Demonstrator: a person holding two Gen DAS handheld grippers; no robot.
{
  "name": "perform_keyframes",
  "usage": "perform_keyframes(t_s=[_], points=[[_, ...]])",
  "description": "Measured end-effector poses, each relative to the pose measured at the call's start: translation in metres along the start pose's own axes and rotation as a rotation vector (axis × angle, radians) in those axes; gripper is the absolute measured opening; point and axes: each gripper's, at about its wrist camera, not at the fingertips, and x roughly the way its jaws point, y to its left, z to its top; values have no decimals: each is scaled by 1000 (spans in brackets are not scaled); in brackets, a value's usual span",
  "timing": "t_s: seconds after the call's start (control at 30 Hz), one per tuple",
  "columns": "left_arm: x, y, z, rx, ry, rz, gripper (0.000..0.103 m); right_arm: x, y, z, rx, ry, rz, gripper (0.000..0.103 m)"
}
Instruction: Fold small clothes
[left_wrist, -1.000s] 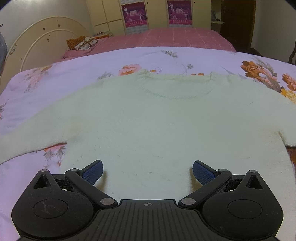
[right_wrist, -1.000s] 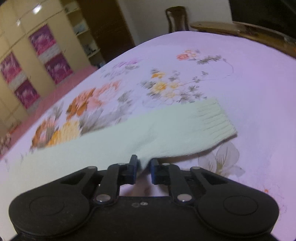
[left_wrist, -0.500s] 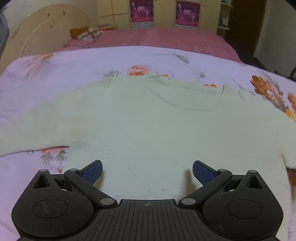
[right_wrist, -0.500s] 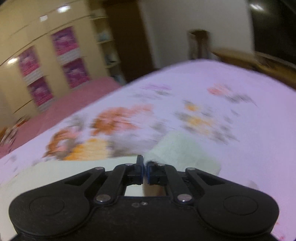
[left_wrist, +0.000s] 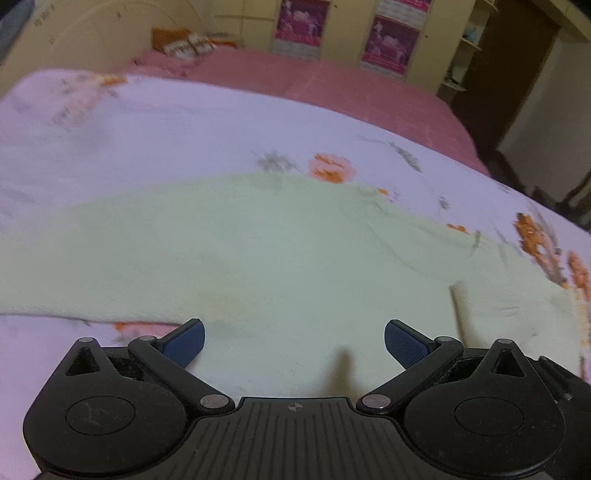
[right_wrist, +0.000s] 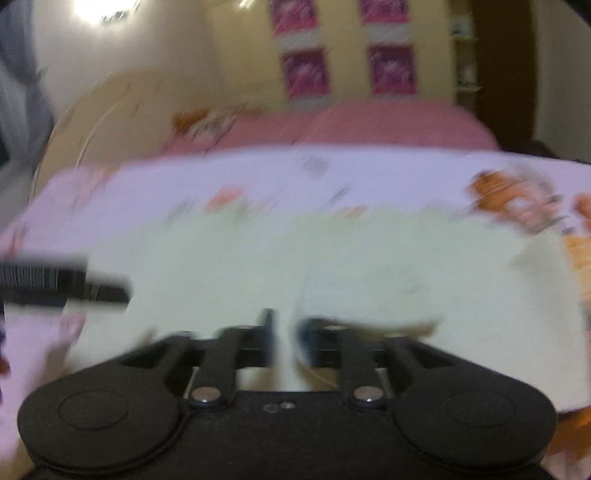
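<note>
A pale green knit sweater (left_wrist: 280, 251) lies flat on a lilac floral bedsheet (left_wrist: 155, 122). My left gripper (left_wrist: 293, 341) is open and empty, low over the sweater's body near its left armpit. The right wrist view is blurred by motion. There my right gripper (right_wrist: 284, 332) is shut on the sweater's right sleeve, a pale strip of knit between the fingers, held over the sweater's body (right_wrist: 332, 258). The left gripper's body (right_wrist: 55, 284) shows at the left edge of that view.
A pink bed (left_wrist: 332, 88) with a cushion (left_wrist: 188, 44) lies beyond the sheet. A cream headboard (left_wrist: 85, 44) stands at the left. A wardrobe with pink panels (left_wrist: 391, 48) and a dark doorway (left_wrist: 509, 74) are at the back.
My right gripper closed on the sleeve end, lifted it and swung left, so it now faces the sweater's body. My left gripper shifted left and lower over the sweater, still open.
</note>
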Motion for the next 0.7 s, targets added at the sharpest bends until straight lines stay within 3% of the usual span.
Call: perform_keyframes(t_s=[0.03,0.07,0.23,0.4,0.43,0.47,0.53,0.7], points=[[3,-1,-1,-1,7,-23,103,-1,6,0,-25,-9,1,59],[6,-4,-2,-1,15,-53,103,-7,10,0,-41,-27,5,61],[13,-36,-13,40,10,-182,102,-50,-15,1,2,-79,-15,60],[17,-100,-39,311,-32,-172,100,-85,-61,-23,116,-103,-120,61],[18,-110,-44,349,-40,-170,85,-89,-72,-29,131,-102,-139,62],[24,-119,-48,381,-37,-168,78,-93,-81,-35,145,-98,-163,62],[32,-127,-47,370,-20,-147,75,-99,-94,-44,176,-86,-189,62],[40,-134,-41,339,-75,-142,75,-102,-115,-57,253,-83,-213,62]])
